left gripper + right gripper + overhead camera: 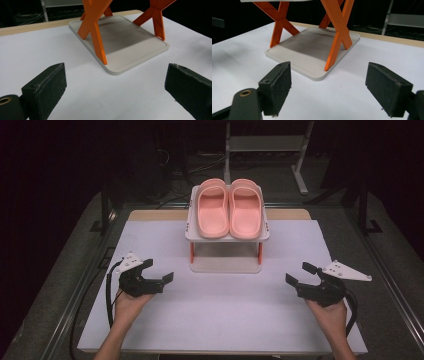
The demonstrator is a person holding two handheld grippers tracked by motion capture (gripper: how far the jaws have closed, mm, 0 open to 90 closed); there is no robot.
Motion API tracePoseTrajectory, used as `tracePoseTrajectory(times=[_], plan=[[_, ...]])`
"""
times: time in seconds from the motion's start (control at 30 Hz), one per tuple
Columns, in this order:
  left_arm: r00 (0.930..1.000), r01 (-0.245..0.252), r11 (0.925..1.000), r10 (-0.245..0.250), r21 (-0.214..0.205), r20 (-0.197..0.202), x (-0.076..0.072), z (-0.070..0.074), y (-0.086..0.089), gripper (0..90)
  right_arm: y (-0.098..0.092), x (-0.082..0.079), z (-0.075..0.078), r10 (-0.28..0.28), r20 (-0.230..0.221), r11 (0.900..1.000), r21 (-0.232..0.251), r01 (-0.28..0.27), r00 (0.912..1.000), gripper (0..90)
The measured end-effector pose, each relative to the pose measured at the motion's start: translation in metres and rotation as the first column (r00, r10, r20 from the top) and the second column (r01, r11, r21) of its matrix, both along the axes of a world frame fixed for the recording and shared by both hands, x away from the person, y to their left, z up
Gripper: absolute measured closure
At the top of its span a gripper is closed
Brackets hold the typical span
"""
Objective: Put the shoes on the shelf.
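- L gripper (159,272): held in the person's left hand (127,302), sits front-left of the shoe rack (227,235), well apart from it. Jaws spread wide, nothing btwn them. Points toward the rack's base.
- L gripper view: both black pads (47,87) far apart over the white table (32,50); rack's grey bottom tray (140,47) lies ahead, orange X-legs (93,30) rising from it.
- Shoe rack: centre-back of the table, two tiers, grey shelves w/ orange legs.
- Pink slippers (229,207): a pair, side by side on the rack's top shelf, touching each other, toes toward the far side.
- R gripper (300,274): held in the right hand (332,317), front-right of the rack, well apart. Jaws wide open, empty.
- R gripper view: pads (275,85) apart above bare table; rack's bottom tray (307,50) and orange legs (338,32) ahead.
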State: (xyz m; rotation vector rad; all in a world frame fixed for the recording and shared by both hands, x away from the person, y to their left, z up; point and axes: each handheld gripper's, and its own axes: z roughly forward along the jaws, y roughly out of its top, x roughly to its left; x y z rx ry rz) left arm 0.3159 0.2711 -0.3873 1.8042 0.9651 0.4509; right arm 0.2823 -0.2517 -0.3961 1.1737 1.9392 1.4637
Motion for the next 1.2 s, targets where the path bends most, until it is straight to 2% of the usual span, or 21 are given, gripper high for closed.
tracePoseTrajectory(times=[0.4,0.77,1.0,1.2], plan=[[0.9998,-0.018,0.9997,0.018,-0.014,-0.002,-0.008,-0.01,0.007,3.3,-0.008,-0.007,-0.009,-0.002,-0.01,1.0,0.005,0.002,0.9999,20.2],[0.9994,-0.035,0.9994,0.035,-0.006,0.004,-0.019,-0.016,0.012,3.3,-0.017,-0.016,-0.018,-0.017,-0.019,0.9997,0.015,0.017,0.9997,20.2],[0.9992,-0.038,0.9993,0.038,-0.001,0.008,-0.024,-0.021,0.012,3.3,-0.023,-0.022,-0.025,-0.03,-0.029,0.9992,0.026,0.031,0.9991,20.1],[0.9989,-0.044,0.999,0.044,-0.009,0.016,-0.027,-0.027,0.009,3.3,-0.028,-0.03,-0.025,-0.04,-0.02,0.9989,0.023,0.04,0.999,20.1]])
